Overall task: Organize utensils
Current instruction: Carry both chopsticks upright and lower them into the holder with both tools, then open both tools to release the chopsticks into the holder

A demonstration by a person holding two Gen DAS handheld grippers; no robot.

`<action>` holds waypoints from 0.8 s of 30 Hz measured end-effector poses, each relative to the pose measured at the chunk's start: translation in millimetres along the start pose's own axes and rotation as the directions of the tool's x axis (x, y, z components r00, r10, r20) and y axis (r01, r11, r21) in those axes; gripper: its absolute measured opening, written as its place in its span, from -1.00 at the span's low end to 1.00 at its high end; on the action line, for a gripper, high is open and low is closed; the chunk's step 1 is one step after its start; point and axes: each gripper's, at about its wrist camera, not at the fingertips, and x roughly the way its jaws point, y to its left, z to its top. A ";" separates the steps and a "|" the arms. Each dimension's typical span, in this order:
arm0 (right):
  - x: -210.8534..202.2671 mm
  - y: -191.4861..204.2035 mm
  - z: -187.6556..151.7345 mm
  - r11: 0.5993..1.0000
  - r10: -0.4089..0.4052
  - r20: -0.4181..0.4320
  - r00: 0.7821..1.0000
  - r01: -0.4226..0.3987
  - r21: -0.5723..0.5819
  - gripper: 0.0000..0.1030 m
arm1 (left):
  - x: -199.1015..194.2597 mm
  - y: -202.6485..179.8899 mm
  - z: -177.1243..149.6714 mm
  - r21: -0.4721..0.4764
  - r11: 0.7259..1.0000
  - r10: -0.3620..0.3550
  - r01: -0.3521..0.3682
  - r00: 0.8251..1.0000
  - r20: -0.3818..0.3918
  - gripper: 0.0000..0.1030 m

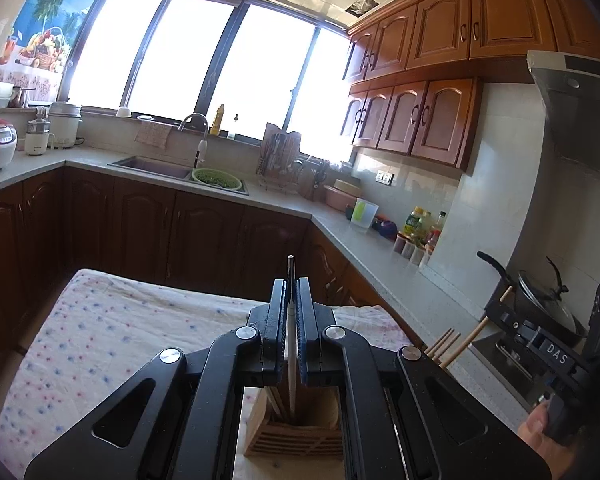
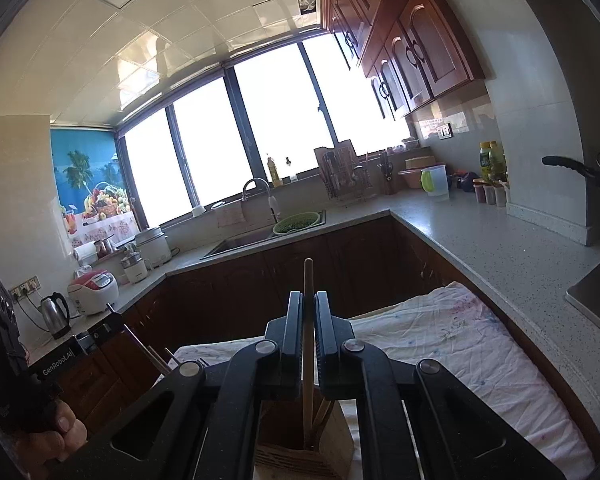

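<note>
My left gripper (image 1: 291,284) is shut on a thin metal utensil handle (image 1: 290,320) that stands upright, its lower end inside a wooden utensil holder (image 1: 296,438) below the fingers. My right gripper (image 2: 308,298) is shut on a wooden utensil handle (image 2: 308,320), also upright with its lower end in the same wooden holder (image 2: 304,454). Other wooden sticks lean in the holder (image 2: 322,410). The right gripper shows at the right edge of the left wrist view (image 1: 540,344), with wooden sticks (image 1: 460,344) beside it. The left gripper shows at the left of the right wrist view (image 2: 60,360).
The holder stands on a table covered with a flowered cloth (image 1: 120,328). An L-shaped kitchen counter (image 2: 480,240) runs behind, with a sink (image 1: 152,166), a green colander (image 1: 216,178), a dish rack (image 1: 280,160), bottles (image 1: 420,228) and a pot (image 1: 548,304) on the stove.
</note>
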 end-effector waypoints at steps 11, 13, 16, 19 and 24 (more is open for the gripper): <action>20.9 -5.3 -36.5 1.000 -0.005 -0.119 0.993 0.007 0.018 -0.90 | 15.7 5.6 -38.7 -0.003 1.000 0.015 -0.015 0.994 -0.108 -0.93; 24.4 -6.2 -41.1 1.000 -0.009 -0.140 0.990 0.011 0.019 -0.90 | 18.0 5.6 -42.9 0.000 1.000 0.019 -0.019 0.993 -0.120 -0.93; 24.3 -8.5 -42.5 1.000 -0.015 -0.137 0.990 0.018 0.018 -0.89 | 17.2 5.6 -47.0 0.008 1.000 0.024 -0.023 0.993 -0.119 -0.93; 24.6 -9.5 -41.5 1.000 -0.011 -0.142 0.990 0.014 0.021 -0.89 | 17.6 6.7 -46.4 0.005 1.000 0.024 -0.023 0.992 -0.123 -0.93; 24.3 -8.3 -42.0 1.000 -0.008 -0.144 0.990 0.012 0.025 -0.89 | 18.9 10.1 -45.2 -0.005 1.000 0.026 -0.027 0.991 -0.129 -0.93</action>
